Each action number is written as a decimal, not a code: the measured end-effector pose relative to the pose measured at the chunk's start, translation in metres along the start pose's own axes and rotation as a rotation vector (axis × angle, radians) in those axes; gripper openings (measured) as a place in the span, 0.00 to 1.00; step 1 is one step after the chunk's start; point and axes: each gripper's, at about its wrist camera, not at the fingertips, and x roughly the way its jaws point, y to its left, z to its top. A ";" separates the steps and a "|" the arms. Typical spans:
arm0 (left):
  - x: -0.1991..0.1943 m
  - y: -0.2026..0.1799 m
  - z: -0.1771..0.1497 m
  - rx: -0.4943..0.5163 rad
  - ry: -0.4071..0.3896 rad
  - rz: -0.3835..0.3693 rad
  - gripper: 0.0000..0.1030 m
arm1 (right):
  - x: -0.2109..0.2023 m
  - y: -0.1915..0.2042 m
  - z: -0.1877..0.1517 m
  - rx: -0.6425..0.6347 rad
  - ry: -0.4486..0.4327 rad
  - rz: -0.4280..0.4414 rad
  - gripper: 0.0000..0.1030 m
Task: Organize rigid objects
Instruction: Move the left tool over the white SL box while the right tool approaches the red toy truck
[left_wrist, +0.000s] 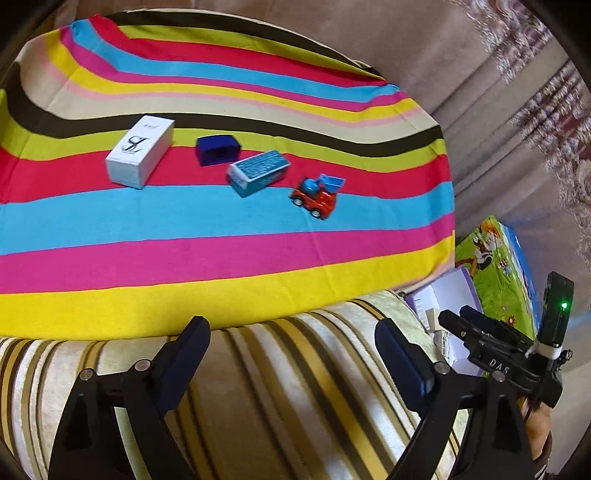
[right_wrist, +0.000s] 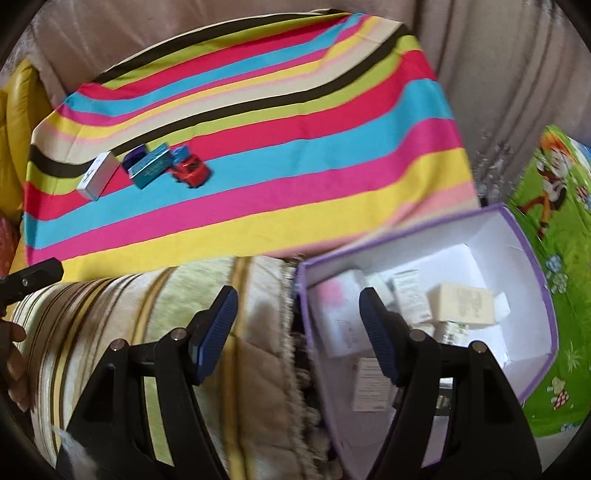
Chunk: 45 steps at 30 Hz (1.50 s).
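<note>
Both grippers, left (left_wrist: 291, 349) and right (right_wrist: 297, 314), gape empty; toy car (left_wrist: 317, 195) far ahead could roll if nudged.

White box (left_wrist: 140, 155), left of the toy car (left_wrist: 317, 195): large "SL" monogram. Right gripper (left_wrist: 452, 319) body, beyond the car's right: letters "DAS".

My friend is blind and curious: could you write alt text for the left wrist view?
Four small things lie in a row on a bright striped cloth: a white box, a dark blue box, a teal carton and a red toy truck. In the foreground the left gripper is open and empty.
</note>
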 end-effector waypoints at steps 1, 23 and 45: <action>0.000 0.002 0.001 -0.005 -0.002 0.003 0.89 | 0.002 0.005 0.001 -0.013 0.002 0.001 0.69; 0.000 0.081 0.074 -0.077 -0.065 0.228 0.89 | 0.054 0.078 0.060 -0.234 0.018 0.041 0.69; 0.049 0.112 0.131 -0.002 -0.042 0.362 0.85 | 0.118 0.123 0.117 -0.411 0.059 0.129 0.69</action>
